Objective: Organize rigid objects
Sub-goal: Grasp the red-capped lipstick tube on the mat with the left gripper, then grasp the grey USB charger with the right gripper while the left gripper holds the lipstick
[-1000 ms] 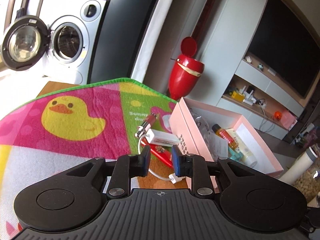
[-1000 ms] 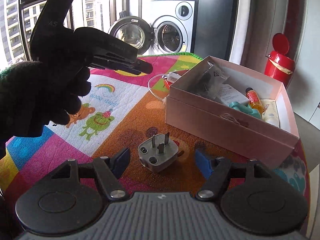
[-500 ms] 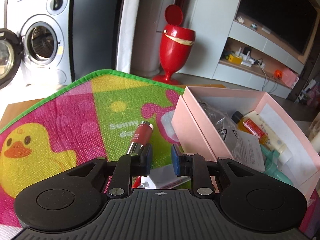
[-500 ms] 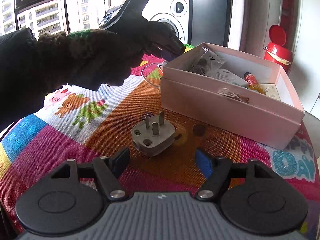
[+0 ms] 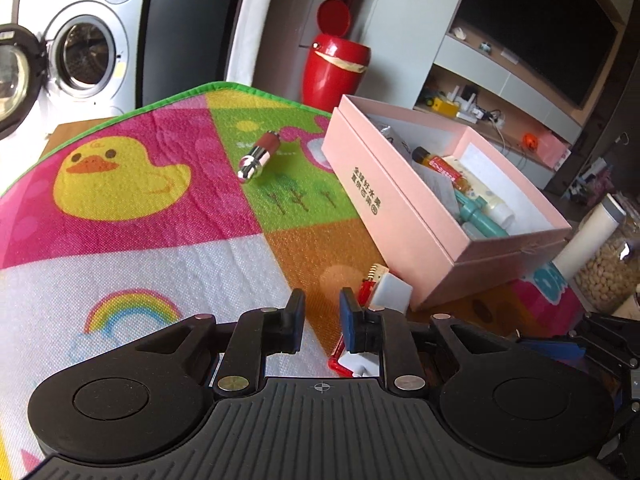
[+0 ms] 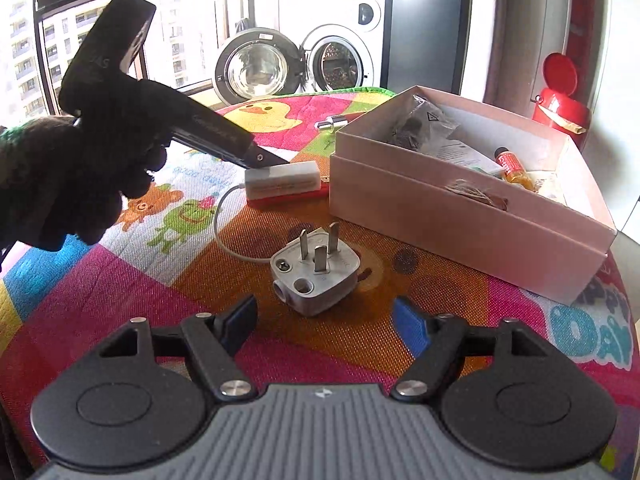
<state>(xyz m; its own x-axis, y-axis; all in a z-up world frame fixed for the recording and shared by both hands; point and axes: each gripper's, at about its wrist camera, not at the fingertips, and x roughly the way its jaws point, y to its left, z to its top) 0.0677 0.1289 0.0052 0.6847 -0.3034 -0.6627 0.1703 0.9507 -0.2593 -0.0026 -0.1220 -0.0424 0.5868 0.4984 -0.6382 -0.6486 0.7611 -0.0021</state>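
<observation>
The left gripper is held low over a woven, brightly printed play mat; its 2 blue-padded fingers are parted by a narrow gap in which only the mat is seen, so nothing is pinched. Just right of the right finger, a white rectangular adapter with a thin white cable is stacked on a flat red piece, close to the near corner of the pink box. From the right wrist view, the tip of that left gripper is seen touching or almost touching the adapter's top edge — which of the 2 cannot be told.

The right gripper is spread wide and empty. Beyond its fingertips a grey 3-pin plug lies on its back on the orange patch of the mat, its flat metal prongs pointing up; it is apart from both fingers.

The pink box is a matte cardboard rectangle, open at the top, holding a small orange bottle, a teal plastic piece, a cream tube and crinkled packets. A lipstick — a smooth cylinder with a chrome base and a reddish-brown cap — lies on its side on the green patch, well apart from the box.

Off the mat, a glossy red pedal bin and a washing machine with its round door open are seen.
</observation>
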